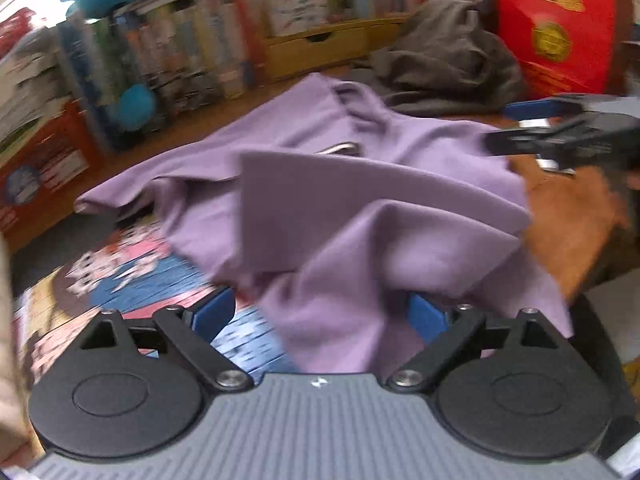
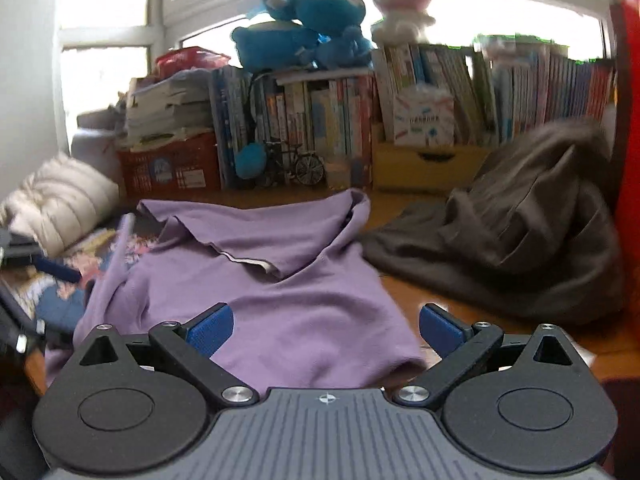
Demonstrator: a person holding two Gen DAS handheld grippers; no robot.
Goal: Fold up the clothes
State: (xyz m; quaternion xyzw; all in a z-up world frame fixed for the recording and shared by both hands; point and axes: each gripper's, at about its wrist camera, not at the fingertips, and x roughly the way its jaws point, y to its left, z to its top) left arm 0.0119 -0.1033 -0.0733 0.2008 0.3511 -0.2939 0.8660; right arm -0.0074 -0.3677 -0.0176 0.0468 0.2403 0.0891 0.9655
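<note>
**A:** Take it left to right. What sits at the far left of the right wrist view?

**B:** A puffy white quilted bundle (image 2: 60, 196), then a red plastic crate (image 2: 172, 168) under stacked papers at centre left. Along the back, a row of upright books (image 2: 320, 120) with blue plush toys (image 2: 304, 28) on top. None of it belongs to the job.

**A:** And the garment?

**B:** The purple collared knit shirt (image 2: 280, 280) lies in the middle of the frame on the brown wooden tabletop (image 2: 520, 340), collar toward the books. Its left side is turned up and over. In the left wrist view that flap stands as a raised fold at centre, so I'd judge a side panel is being brought across the body.

**A:** Which tool is doing that?

**B:** The left gripper (image 1: 320, 314), at the lower middle of its own view. Its blue pads stand apart, with cloth bunched between and draped over them. The frame is blurred, so I think the fabric rests there rather than being pinched.

**A:** The right gripper (image 2: 324, 326)?

**B:** Jaws spread wide over the shirt's near hem at lower centre, clasping nothing; probably poised to steady or flatten that edge.

**A:** Far right?

**B:** A crumpled grey-brown garment (image 2: 520, 232) heaped aside, clear of the folding space.
</note>
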